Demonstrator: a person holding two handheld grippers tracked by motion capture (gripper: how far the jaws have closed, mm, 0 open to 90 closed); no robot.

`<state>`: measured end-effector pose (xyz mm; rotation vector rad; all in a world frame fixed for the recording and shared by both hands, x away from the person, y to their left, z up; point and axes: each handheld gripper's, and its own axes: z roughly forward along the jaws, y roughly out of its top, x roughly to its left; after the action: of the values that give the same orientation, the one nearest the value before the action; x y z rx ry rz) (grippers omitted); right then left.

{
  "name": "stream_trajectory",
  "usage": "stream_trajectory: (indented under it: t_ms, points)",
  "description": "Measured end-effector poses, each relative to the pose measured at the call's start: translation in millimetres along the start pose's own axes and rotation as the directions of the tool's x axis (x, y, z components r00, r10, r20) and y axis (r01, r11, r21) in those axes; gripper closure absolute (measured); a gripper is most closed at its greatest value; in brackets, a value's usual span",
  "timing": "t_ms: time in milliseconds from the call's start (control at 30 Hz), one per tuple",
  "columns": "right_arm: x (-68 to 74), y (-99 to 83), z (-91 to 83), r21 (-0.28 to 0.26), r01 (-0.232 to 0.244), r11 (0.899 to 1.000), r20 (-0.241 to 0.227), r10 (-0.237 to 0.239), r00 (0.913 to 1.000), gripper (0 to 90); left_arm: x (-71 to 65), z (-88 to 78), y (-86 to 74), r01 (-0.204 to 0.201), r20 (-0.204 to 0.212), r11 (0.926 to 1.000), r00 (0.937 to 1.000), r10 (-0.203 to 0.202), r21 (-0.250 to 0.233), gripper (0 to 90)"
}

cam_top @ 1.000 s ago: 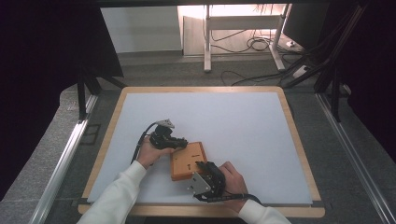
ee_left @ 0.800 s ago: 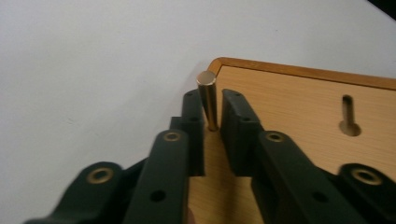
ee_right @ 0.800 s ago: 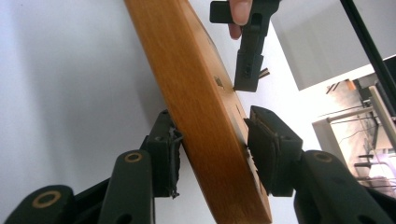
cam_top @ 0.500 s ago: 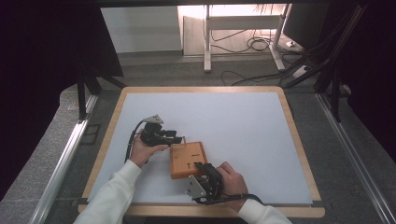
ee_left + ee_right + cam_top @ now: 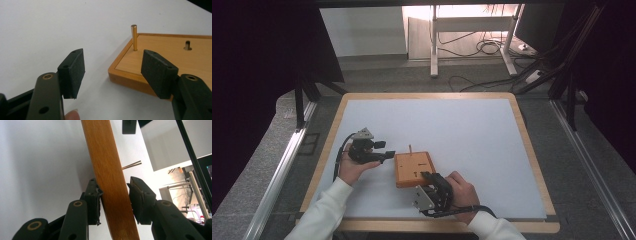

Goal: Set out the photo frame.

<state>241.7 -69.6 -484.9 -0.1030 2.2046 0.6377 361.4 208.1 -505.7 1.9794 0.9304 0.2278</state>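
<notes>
flat square orange wooden board (image 5: 413, 169) with thin brass peg (image 5: 134, 37): my right gripper (image 5: 430, 178) fingers clamp its near edge; my left gripper (image 5: 388, 154), just left of it, has just been opening, fingers wide, empty.

The wooden peg board (image 5: 413, 169) lies on the table mat (image 5: 472, 135), between the two grippers. The left gripper (image 5: 384, 156) sits just left of the board; the peg (image 5: 134, 37) stands upright in the board's corner ahead of it. The right gripper (image 5: 428, 176) straddles the board's near edge.
</notes>
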Motion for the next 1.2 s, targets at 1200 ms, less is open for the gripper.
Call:
stream_trajectory:
  t_ms: [1200]
  points:
    - [-76.1,20.1,10.3,0.036,-0.085,0.996,-0.17,0.09,0.9813,70.2,3.3,3.9,-18.7,0.006,-0.007,0.9986,1.0,-0.005,0.053,34.3]
